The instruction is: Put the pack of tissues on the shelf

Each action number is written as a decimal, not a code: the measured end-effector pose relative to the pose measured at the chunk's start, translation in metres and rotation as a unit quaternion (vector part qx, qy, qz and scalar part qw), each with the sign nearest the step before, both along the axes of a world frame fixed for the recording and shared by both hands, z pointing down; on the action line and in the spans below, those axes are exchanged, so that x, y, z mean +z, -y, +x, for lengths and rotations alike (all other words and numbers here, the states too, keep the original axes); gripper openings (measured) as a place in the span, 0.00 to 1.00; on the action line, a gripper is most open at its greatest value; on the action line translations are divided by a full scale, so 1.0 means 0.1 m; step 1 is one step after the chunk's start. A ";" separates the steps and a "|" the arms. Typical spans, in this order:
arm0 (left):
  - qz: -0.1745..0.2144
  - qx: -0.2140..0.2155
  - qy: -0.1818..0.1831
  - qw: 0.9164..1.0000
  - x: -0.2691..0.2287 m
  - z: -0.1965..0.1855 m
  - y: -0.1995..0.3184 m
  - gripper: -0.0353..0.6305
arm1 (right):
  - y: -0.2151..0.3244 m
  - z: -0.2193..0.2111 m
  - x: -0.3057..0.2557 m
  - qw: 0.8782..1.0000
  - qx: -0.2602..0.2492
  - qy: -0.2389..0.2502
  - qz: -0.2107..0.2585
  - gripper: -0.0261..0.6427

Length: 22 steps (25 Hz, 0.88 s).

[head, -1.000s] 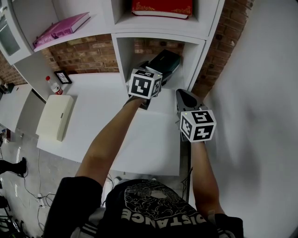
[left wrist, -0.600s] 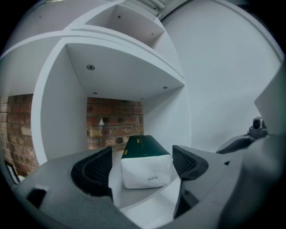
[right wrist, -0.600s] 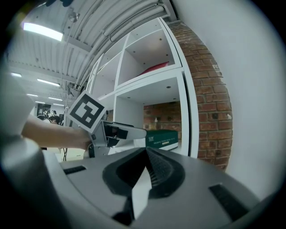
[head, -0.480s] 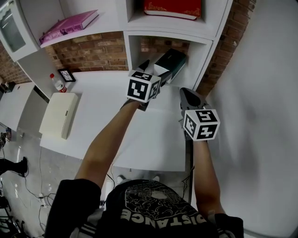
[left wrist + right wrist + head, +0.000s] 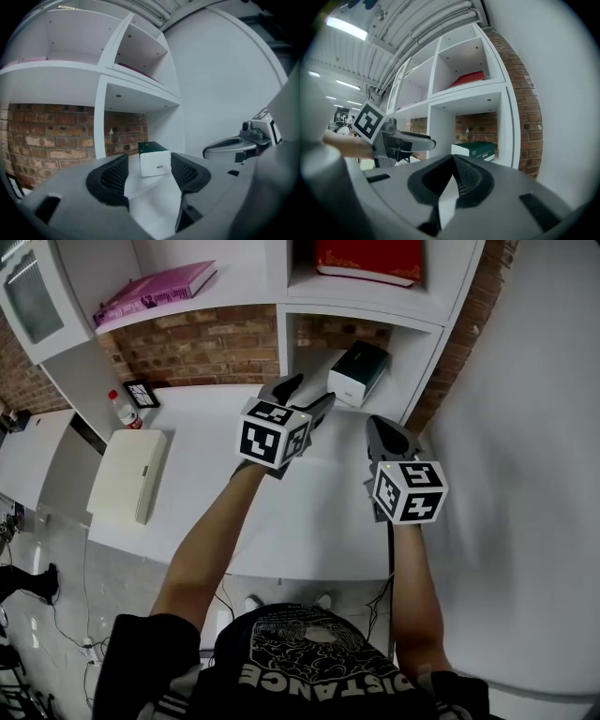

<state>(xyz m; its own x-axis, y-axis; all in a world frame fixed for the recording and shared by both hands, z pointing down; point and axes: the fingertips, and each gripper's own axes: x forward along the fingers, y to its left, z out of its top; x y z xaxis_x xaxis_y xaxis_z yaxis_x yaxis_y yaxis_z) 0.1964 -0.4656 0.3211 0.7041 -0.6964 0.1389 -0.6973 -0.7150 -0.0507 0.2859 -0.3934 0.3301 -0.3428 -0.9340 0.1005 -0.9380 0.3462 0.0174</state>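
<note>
The pack of tissues [image 5: 358, 373], a dark green and white box, lies in the shelf's lower compartment [image 5: 417, 362], next to its right wall. It also shows as the pack [image 5: 153, 159] straight ahead in the left gripper view, and as the pack [image 5: 474, 150] in the right gripper view. My left gripper [image 5: 307, 395] hovers over the white table just in front of that compartment, apart from the pack. Its jaws are closing with nothing between them [image 5: 147, 176]. My right gripper [image 5: 380, 432] is to its right, shut and empty [image 5: 452, 180].
A red book [image 5: 367, 261] lies in the compartment above, and a pink book [image 5: 155, 292] on the left shelf. On the white table [image 5: 309, 512] stand a small bottle [image 5: 124, 411], a picture frame [image 5: 143, 393] and a cream case [image 5: 127, 474]. A white wall runs along the right.
My left gripper has drawn back out of the lower compartment, leaving the pack inside. Its jaws have narrowed. The right gripper has barely moved.
</note>
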 end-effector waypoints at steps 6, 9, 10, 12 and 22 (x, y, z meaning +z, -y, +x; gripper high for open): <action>0.011 0.010 0.005 1.000 0.01 -0.29 -0.24 0.37 | -0.04 -0.12 -0.04 1.000 0.008 0.004 0.006 0.04; 0.016 0.008 0.012 1.000 0.07 -0.43 -0.30 0.33 | -0.07 -0.16 -0.04 1.000 0.010 0.001 0.008 0.04; 0.015 0.007 0.010 1.000 0.08 -0.48 -0.32 0.32 | -0.08 -0.17 -0.04 1.000 0.011 0.001 0.008 0.04; 0.008 0.005 -0.002 1.000 0.10 -0.57 -0.36 0.29 | -0.10 -0.19 -0.02 1.000 0.013 0.001 0.007 0.04; 0.035 -0.031 0.005 0.999 0.09 -0.90 -0.41 0.09 | -0.17 -0.30 -0.02 1.000 0.003 -0.002 0.011 0.04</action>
<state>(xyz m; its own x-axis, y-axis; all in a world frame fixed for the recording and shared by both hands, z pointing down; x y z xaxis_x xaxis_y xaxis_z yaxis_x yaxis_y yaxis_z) 0.1060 -0.4248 0.3303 0.6587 -0.7464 0.0952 -0.7390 -0.6655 -0.1049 0.2558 -0.3766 0.3284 -0.3362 -0.9383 0.0809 -0.9402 0.3393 0.0287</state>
